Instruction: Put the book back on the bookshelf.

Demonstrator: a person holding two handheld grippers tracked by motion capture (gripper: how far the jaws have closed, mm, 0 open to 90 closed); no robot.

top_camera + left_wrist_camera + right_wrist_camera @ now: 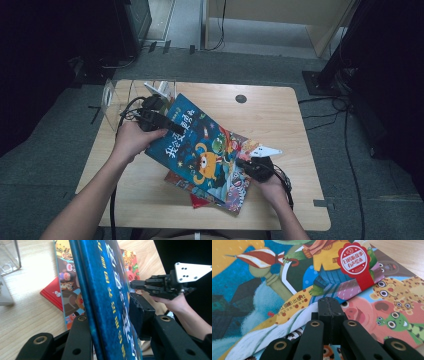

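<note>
Black jaws of the left gripper straddle the blue book's far edge, raised off the stack (pads look about seated). Right gripper, jaws together, is tucked under its near corner. Thin, light, glossy and floppy, I judge; grip close to the spine, both ends supported, or it will sag and slip.

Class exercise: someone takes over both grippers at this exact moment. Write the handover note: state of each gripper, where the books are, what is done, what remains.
Left gripper: jaws astride the blue picture book's far edge, raising it.
Right gripper: shut, tips against that book's near edge.
Underneath on the table: an animal-cover book on a red book.
Done: blue book lifted at one edge.
Left: probably moving it to the clear stand.
</note>
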